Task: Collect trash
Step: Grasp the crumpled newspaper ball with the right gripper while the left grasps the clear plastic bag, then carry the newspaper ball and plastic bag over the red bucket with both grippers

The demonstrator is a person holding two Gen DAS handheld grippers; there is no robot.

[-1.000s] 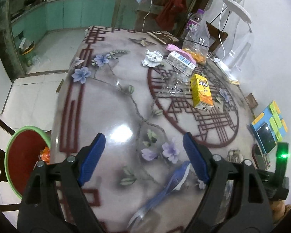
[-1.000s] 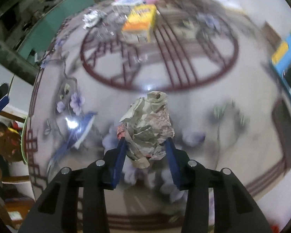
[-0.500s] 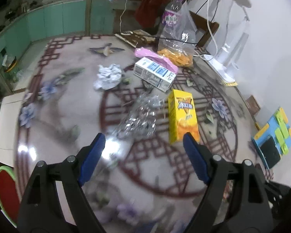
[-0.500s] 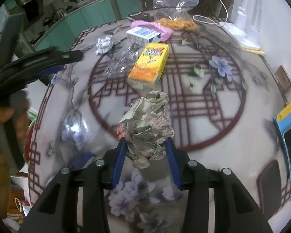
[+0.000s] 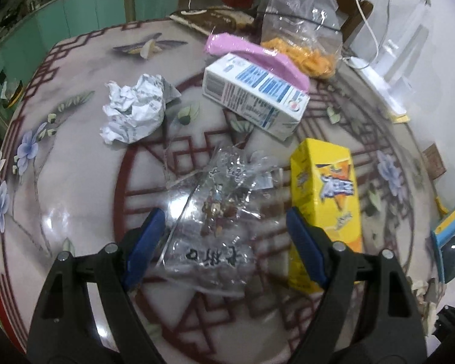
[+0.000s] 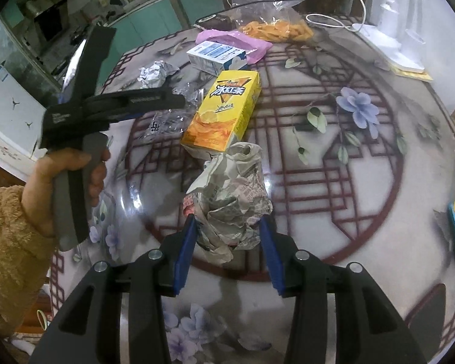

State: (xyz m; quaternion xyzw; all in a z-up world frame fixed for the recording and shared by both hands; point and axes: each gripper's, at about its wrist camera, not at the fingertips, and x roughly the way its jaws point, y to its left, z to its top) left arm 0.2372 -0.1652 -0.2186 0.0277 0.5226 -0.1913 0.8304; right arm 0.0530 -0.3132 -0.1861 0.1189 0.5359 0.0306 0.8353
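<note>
Plainly, writing: the yellow rectangular drink carton (image 6: 224, 112) carries the bold characters 冰红茶 on its top face, above an orange splash picture; the same carton shows blurred in the left wrist view (image 5: 327, 212).
Clear wrapper: the crumpled transparent plastic bag (image 5: 218, 221) bears dark printed characters that are too warped to read, and a small cartoon figure.
Milk box: the white rectangular carton with blue label panels (image 5: 254, 97) has a barcode and fine print that are too small to make out; it lies on its side, touching a pink plastic bag (image 5: 251, 54) behind it.
Newspaper wad: the grey crumpled ball of printed newsprint (image 6: 230, 200) shows tiny columns of type, none of it readable.
Right gripper: the right gripper (image 6: 229, 251) has its blue pads pressed narrowly on both sides of the newspaper wad, which is held clear above the desk.
Left gripper: the left gripper (image 5: 224, 242) stands wide, its blue pads either side of the clear wrapper without pressing it; a hand (image 6: 66, 182) in a fuzzy tan sleeve grips its grey handle.
White paper: a crumpled white sheet ball (image 5: 133, 109) lies alone, left of the milk box.
Desk: the glossy round desk (image 5: 75, 166) has a dark red lattice pattern and pale purple painted flowers.
Far edge: a clear zip bag of orange snack pieces (image 5: 303, 51) sits behind the pink bag.
</note>
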